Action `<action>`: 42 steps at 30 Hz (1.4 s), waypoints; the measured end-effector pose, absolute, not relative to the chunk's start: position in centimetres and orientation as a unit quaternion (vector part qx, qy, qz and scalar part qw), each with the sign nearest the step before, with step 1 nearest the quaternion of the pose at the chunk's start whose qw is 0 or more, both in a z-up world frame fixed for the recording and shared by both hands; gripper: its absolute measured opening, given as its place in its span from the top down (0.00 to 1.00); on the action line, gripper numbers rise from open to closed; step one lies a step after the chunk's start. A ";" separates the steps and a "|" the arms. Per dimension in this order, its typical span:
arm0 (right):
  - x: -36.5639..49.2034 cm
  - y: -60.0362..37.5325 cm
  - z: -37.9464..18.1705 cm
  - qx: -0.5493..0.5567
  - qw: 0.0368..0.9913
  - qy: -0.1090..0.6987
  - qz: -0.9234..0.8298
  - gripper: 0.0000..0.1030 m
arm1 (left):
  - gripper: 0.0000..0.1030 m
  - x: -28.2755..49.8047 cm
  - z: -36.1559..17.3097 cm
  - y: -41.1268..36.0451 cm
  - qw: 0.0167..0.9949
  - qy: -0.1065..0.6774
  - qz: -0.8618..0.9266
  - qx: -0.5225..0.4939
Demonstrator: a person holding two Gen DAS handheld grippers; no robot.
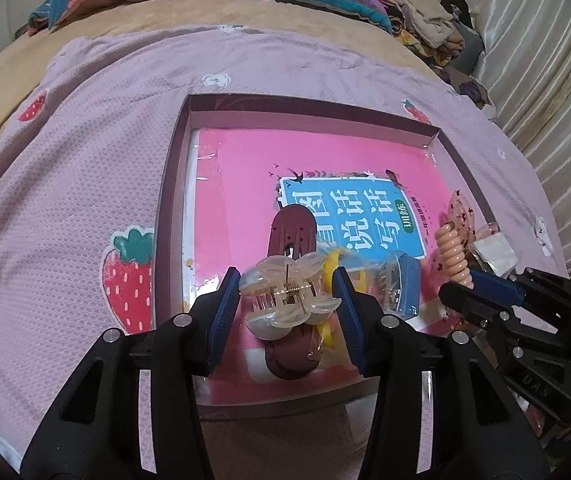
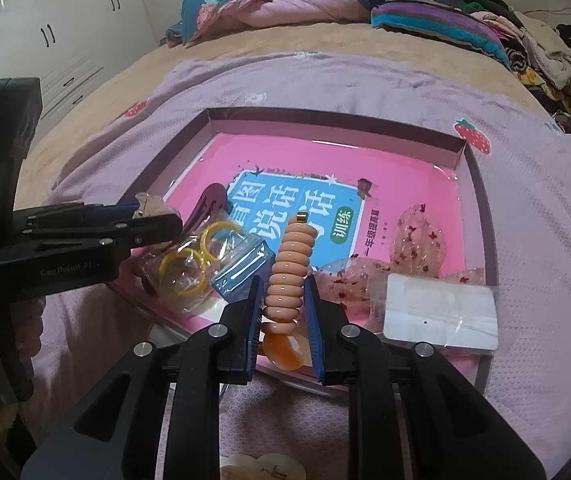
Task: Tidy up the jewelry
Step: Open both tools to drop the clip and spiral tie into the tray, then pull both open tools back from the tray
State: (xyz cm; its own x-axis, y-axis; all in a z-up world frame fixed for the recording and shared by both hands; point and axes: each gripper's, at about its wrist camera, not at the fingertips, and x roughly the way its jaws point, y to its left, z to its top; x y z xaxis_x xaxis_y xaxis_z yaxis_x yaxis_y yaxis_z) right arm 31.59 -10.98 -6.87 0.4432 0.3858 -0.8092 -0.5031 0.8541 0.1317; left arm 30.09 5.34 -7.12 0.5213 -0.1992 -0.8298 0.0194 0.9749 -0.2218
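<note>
The left gripper (image 1: 287, 294) is closed partway on a clear flower hair claw (image 1: 287, 294), with its blue pads pressing both sides. Right behind the claw lies a dark red hair clip (image 1: 294, 236), inside the shallow box (image 1: 173, 184). The right gripper (image 2: 284, 300) squeezes a peach spiral hair tie (image 2: 289, 268) that stands up between its pads (a small gold bit tops it). To its left sits a bag of yellow hair ties (image 2: 193, 268). To its right lies a white card (image 2: 441, 314).
</note>
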 end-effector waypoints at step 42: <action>26.1 -16.9 -0.4 -0.018 0.892 0.394 0.220 0.13 | 0.30 27.8 -1.5 3.6 0.887 0.450 -0.058 -0.080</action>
State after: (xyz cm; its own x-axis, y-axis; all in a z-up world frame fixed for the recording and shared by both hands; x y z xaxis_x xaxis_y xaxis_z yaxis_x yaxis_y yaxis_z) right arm 26.12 -16.89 -0.39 0.5927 0.3783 -0.7110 -0.4070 0.9025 0.1410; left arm 27.79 3.60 -1.54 0.5881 -0.1754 -0.7895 0.0311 0.9804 -0.1946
